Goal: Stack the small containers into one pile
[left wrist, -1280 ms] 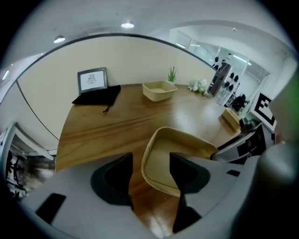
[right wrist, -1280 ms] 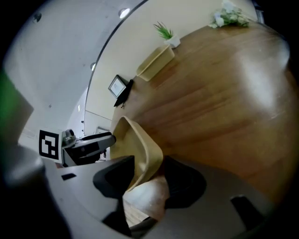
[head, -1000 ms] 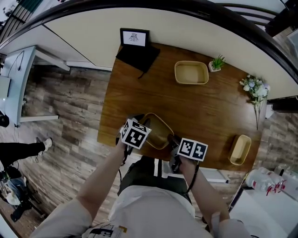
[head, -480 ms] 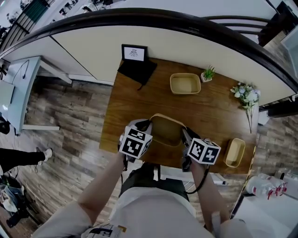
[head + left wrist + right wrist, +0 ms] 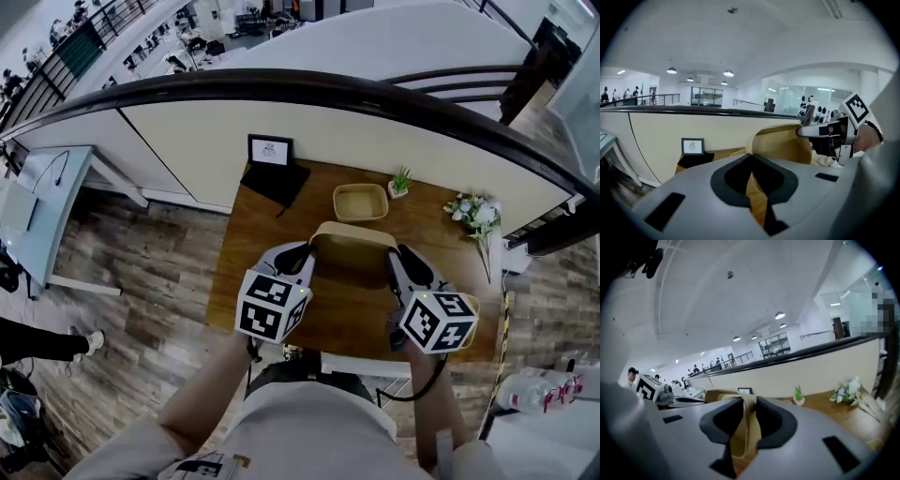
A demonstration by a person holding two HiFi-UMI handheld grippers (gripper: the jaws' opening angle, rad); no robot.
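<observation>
- Between the jaws of the left gripper (image 5: 751,158), a thin tan wall is pinched tight. It is the left side of the held container (image 5: 354,246).
- The right gripper (image 5: 747,404) squeezes the wall on the other side the same way.
- The walls look thin and bendy. If the two grippers pull apart or push together, I think the held container may bend or slip out.
- If one gripper lets go before the other, the container may tip and swing down.
- If it comes down crooked, its edge may catch on the rim of the next one and not drop inside.
- The held container hangs between the two grippers, up in the air over the near part of the table (image 5: 441,246). Its open side faces up.
- The other container (image 5: 361,202) sits flat at the far side of the table. It is straight ahead of the jaws and well apart from them.
- A small plant (image 5: 400,183) stands just beside it, so there is not much room on that side.
</observation>
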